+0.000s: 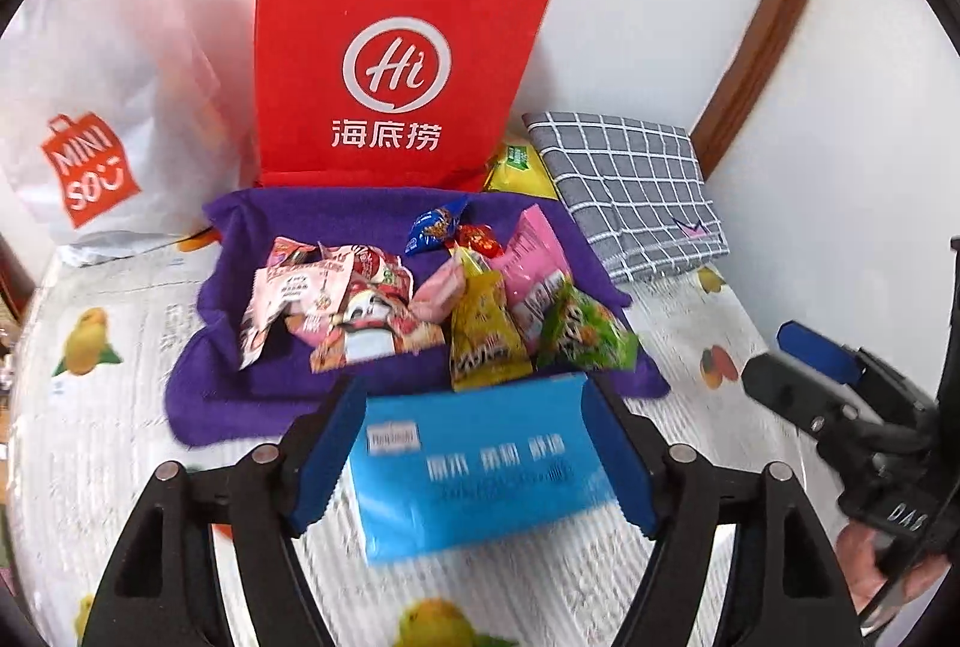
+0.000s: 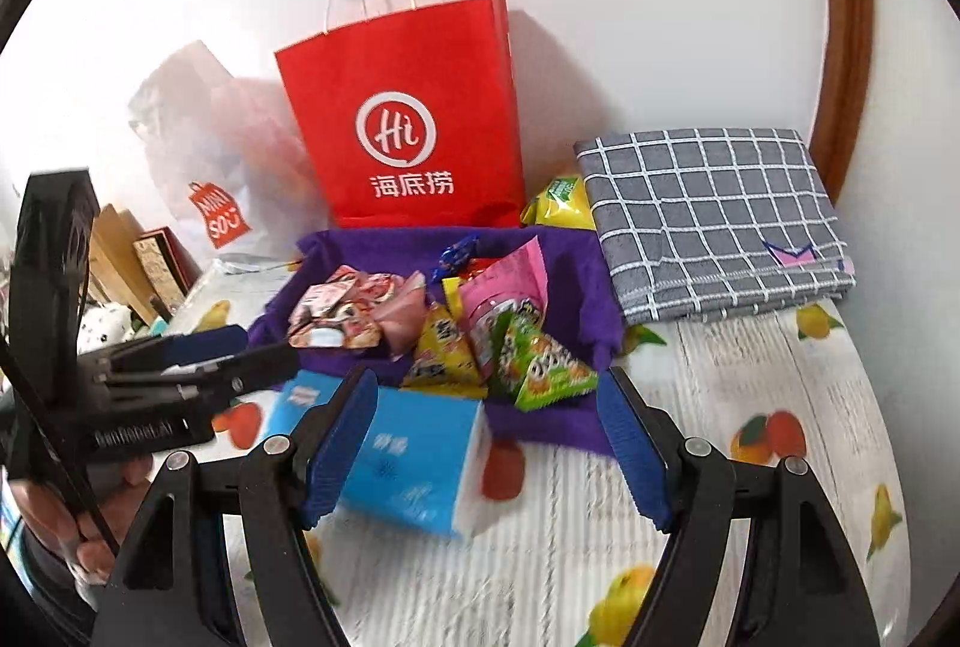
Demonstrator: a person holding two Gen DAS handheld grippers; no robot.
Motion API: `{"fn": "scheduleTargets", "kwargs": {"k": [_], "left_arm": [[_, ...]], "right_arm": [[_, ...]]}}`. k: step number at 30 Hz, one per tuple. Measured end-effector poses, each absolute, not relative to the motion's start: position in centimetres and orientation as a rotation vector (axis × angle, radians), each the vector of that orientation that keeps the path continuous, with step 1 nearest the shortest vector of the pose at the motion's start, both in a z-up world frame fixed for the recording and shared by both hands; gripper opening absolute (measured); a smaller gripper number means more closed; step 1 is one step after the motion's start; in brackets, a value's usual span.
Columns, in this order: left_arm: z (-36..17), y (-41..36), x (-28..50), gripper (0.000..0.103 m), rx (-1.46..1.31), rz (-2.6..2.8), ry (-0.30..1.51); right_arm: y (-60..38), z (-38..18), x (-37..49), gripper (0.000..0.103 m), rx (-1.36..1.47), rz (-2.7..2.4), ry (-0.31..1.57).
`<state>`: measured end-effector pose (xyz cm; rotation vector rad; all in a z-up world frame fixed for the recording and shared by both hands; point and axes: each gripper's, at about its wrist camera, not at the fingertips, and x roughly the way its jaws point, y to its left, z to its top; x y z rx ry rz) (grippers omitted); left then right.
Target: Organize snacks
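Note:
A pile of small snack packets [image 1: 420, 305] in pink, yellow, green and blue lies on a purple cloth [image 1: 240, 377]; it also shows in the right wrist view [image 2: 456, 329]. A blue tissue pack [image 1: 480, 467] lies on the table in front of the cloth, between the open jaws of my left gripper [image 1: 474, 455]; whether the pads touch it I cannot tell. My right gripper [image 2: 486, 443] is open and empty, with the tissue pack [image 2: 414, 461] by its left finger. A red paper bag [image 1: 390, 53] stands behind the cloth.
A white Miniso bag [image 1: 96, 107] stands at back left. A folded grey checked cloth [image 1: 636, 191] lies at back right, with a yellow packet [image 1: 516, 167] beside it. The table has a fruit-print cover [image 1: 90, 347]. Boxes and a plush toy [image 2: 114, 311] are at far left.

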<state>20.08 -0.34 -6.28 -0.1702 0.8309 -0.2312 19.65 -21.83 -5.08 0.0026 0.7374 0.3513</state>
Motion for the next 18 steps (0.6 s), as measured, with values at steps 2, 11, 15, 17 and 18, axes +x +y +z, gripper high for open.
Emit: {"fn": "scheduleTargets", "kwargs": {"k": [2, 11, 15, 17, 18], "left_arm": [[-5.8, -0.5, 18.8, 0.075, -0.164, -0.226, 0.817], [-3.8, -2.0, 12.1, 0.082, -0.1, -0.153, 0.756], [-3.7, -2.2, 9.4, 0.084, -0.096, -0.142, 0.739], [-3.7, -2.4, 8.3, 0.084, -0.088, -0.136, 0.734], [-3.7, -2.4, 7.6, 0.084, -0.084, -0.13, 0.727]], "right_arm": [[-22.0, -4.5, 18.4, 0.075, 0.012, 0.326, 0.737], [-23.5, -3.3, 12.3, 0.084, 0.055, 0.256, 0.731], [-24.0, -3.4, 9.8, 0.091, 0.07, 0.234, 0.724], [-24.1, -3.4, 8.3, 0.091, 0.061, 0.221, 0.72], [-24.2, -3.3, 7.9, 0.092, 0.061, 0.219, 0.717]]}}
